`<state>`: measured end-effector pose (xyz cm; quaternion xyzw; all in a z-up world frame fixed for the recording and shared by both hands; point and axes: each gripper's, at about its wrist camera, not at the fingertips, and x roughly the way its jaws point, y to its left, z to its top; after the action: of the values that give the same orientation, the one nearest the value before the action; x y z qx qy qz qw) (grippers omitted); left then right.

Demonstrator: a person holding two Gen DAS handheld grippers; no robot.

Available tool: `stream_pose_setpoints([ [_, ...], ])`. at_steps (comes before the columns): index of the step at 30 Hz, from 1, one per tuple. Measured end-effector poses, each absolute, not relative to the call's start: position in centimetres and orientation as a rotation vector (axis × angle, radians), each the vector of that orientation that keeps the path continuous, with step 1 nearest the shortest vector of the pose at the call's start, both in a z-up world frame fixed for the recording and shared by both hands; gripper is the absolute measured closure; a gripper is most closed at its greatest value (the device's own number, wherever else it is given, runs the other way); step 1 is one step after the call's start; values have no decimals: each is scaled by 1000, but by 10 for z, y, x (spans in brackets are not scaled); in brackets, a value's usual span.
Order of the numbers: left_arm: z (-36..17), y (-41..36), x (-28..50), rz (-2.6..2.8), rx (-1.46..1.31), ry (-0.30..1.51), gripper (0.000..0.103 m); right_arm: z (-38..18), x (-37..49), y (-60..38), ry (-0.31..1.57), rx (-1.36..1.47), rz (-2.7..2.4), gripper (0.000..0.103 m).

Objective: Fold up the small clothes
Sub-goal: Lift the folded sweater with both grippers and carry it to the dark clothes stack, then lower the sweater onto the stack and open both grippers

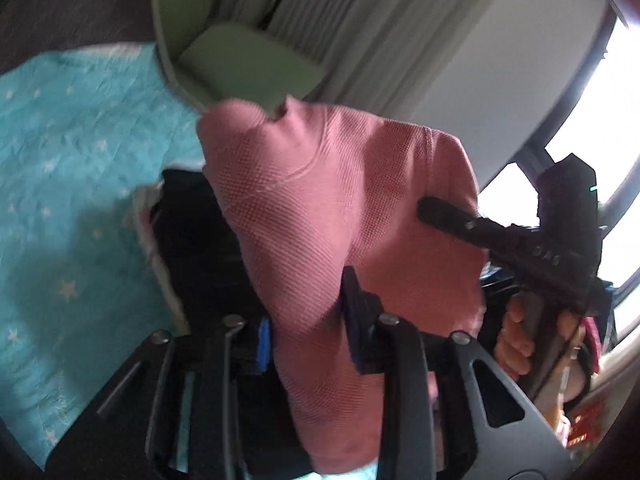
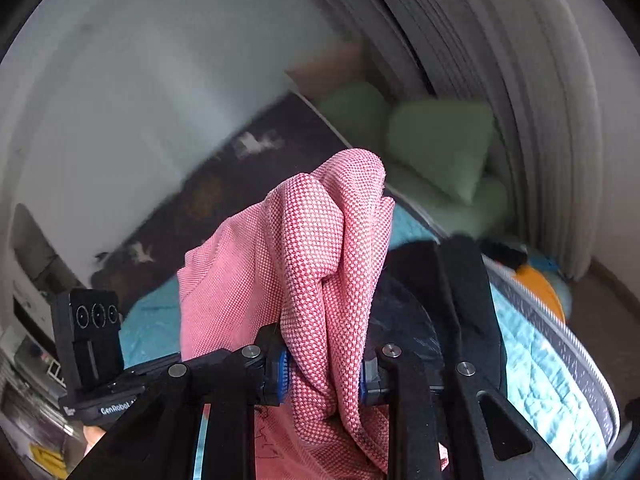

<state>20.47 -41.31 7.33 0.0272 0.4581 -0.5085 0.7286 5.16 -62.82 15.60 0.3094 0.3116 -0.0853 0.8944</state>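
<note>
Both grippers clamped on pink shirt (image 1: 320, 208), lifted off bed (image 1: 72, 152). Left gripper (image 1: 308, 336) pinches one bunched edge; right gripper (image 2: 324, 376) pinches gathered folds at other. Shirt hangs bunched between them, above black garment (image 1: 192, 208) on bed. Green pillows (image 2: 436, 144) beyond.

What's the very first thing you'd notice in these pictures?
The pink knit garment, bunched and lifted in the air, fills the middle of both views. Each hand-held gripper pinches it: the left hand-held gripper and the right hand-held gripper. Underneath lies a turquoise star-print bedspread, with green pillows by the curtains.
</note>
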Motion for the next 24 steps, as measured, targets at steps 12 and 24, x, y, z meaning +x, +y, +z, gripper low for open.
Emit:
stream_pose_setpoints([
  [12,71,-385,224,-1012,93,933,43,144,19,-623,636,528,-444,54],
  [24,84,-338,90,-1046,324,728,17,148,-89,-475,548,241,-504,22],
])
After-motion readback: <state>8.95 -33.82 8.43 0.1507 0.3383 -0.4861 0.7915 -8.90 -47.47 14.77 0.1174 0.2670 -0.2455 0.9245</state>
